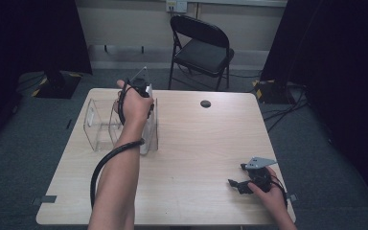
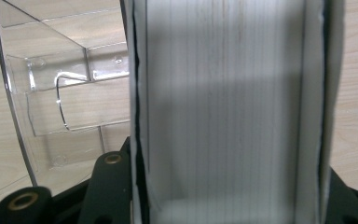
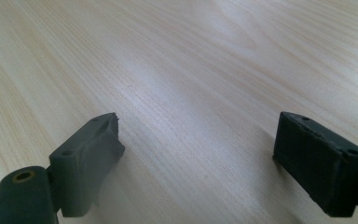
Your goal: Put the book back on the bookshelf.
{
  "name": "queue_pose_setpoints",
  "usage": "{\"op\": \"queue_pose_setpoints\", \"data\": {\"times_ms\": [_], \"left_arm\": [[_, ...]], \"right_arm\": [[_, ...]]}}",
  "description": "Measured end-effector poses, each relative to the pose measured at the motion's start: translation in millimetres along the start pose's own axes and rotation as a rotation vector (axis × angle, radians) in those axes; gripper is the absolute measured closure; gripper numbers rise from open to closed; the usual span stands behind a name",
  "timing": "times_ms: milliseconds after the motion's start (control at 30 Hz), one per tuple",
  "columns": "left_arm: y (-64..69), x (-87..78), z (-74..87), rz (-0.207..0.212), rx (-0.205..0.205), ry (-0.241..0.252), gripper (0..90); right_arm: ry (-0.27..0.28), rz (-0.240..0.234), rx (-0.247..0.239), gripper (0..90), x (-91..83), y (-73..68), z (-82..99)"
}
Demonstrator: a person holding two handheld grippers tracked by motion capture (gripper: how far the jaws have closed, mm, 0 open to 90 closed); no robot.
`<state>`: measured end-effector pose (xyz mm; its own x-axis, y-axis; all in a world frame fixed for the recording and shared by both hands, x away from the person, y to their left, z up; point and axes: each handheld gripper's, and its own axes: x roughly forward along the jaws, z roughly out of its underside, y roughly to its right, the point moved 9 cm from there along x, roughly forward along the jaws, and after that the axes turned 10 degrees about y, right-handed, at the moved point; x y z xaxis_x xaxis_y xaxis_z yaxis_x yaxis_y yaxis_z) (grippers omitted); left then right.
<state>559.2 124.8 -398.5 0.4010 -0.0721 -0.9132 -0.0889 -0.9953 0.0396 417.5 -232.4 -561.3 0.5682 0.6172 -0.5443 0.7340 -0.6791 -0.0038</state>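
A thick white book (image 2: 223,102) stands upright with its page edges facing the camera in the left gripper view, and my left gripper (image 2: 228,198) is shut on its two covers. In the high view the book (image 1: 151,132) stands at the right end of a clear acrylic holder (image 1: 98,127) on the table's far left. The hand covers most of my left gripper (image 1: 143,96) above it. Whether the book rests inside the holder or just beside its wall I cannot tell. My right gripper (image 1: 238,184) lies low on the table near the front right corner. Its jaws (image 3: 198,163) stand open over bare wood.
The light wooden table (image 1: 196,143) has a small black round disc (image 1: 205,103) near its far edge. A black folding chair (image 1: 201,48) stands behind the table. Dark curtains hang on both sides, and cables lie on the floor at the right.
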Motion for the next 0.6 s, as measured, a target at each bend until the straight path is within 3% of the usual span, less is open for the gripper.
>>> {"op": "queue_pose_setpoints", "data": {"times_ms": [600], "left_arm": [[2.1,4.1,-6.2,-0.014,0.002,0.016,52.8]], "right_arm": [[0.001,-0.001,-0.001,13.2,0.0,0.1,0.0]]}}
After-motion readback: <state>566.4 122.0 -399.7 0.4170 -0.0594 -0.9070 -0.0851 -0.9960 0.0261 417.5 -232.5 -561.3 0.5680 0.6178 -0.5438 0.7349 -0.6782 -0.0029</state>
